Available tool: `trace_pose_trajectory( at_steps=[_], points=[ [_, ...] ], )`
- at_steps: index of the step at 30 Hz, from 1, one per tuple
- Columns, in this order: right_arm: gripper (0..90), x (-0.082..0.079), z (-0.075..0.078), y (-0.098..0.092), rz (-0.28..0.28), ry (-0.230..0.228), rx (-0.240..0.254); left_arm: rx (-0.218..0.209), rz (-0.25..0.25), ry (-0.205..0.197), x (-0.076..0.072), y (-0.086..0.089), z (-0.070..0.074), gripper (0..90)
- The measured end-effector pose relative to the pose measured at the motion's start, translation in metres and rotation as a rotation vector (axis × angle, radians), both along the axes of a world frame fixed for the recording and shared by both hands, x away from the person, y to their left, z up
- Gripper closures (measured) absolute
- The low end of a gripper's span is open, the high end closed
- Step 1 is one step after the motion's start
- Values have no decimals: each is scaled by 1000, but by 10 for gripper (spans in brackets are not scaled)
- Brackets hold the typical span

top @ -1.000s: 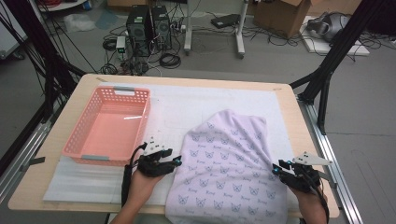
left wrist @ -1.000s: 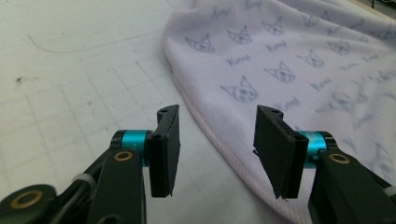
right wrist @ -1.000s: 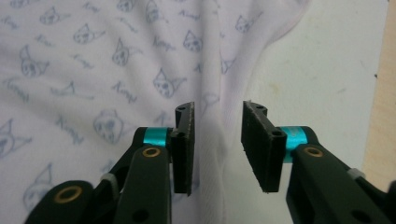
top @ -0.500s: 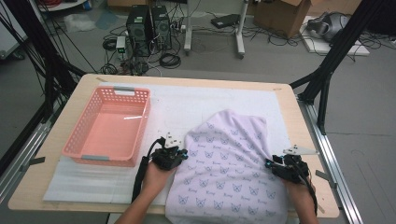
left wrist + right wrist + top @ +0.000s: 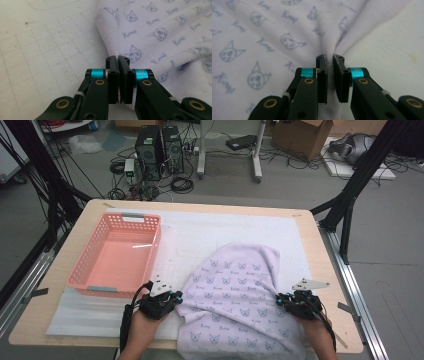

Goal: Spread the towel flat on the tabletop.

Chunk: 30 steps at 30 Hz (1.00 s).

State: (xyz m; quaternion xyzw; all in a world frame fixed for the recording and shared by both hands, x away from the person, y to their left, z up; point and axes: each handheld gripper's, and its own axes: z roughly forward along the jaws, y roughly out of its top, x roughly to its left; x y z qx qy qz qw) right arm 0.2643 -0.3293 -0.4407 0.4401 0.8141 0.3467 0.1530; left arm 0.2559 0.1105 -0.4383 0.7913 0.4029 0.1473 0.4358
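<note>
Both claws pinched the lilac cat-print towel [image 5: 240, 305] by thin edges.
Left claw [image 5: 118, 62] had just snapped closed, right claw [image 5: 329, 60] just tightened; lifting unevenly could slip cloth free or drag it off the desk [image 5: 65, 255].

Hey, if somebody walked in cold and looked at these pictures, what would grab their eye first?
The lilac towel printed with cat faces, heaped at the table's near edge, with the left gripper and right gripper pinching its two side edges. Then the empty pink basket at the left.
</note>
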Motion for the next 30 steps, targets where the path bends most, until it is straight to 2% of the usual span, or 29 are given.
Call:
trace_pose_trajectory(
  at_steps=[3,4,5,7,9,10,12,14,15,19,21,23,24,26,29,30],
  points=[
    [835,-8,4,-12,-67,0,-68,-28,-7,0,5,-7,-3,736],
    [835,-10,6,-18,-92,-1,-91,-38,-9,0,7,-10,-3,669],
    [833,-12,7,-25,-110,9,-91,-55,-6,0,10,-12,-4,617],
    [806,-15,8,-37,-121,12,-51,-78,-7,-7,17,-18,-3,584],
    [693,-18,10,-41,-119,-7,-12,-92,-7,-9,26,-24,-2,575],
    [670,-19,11,-41,-123,-20,1,-102,-7,-10,31,-27,-1,575],
    [648,-19,15,-41,-122,-52,20,-128,7,-20,41,-33,1,576],
    [639,-20,18,-39,-114,-80,31,-130,23,-23,52,-37,3,583],
    [638,-20,19,-38,-106,-90,36,-150,47,-37,58,-39,4,593],
    [629,-19,20,-32,-75,-111,40,-131,88,-24,83,-45,6,611],
    [622,-18,21,-29,-64,-111,39,-123,96,-9,95,-50,8,620],
    [619,-17,22,-25,-50,-115,35,-113,104,-14,106,-55,7,629],
    [618,-17,23,-23,-40,-119,35,-94,97,-1,113,-59,6,631],
    [614,-17,23,-21,-32,-122,32,-77,100,1,120,-63,0,634],
    [613,-17,22,-21,-28,-119,33,-67,98,62,126,-68,-13,623],
    [613,-17,22,-21,-30,-114,36,-52,87,57,126,-70,-14,618]
  ],
)
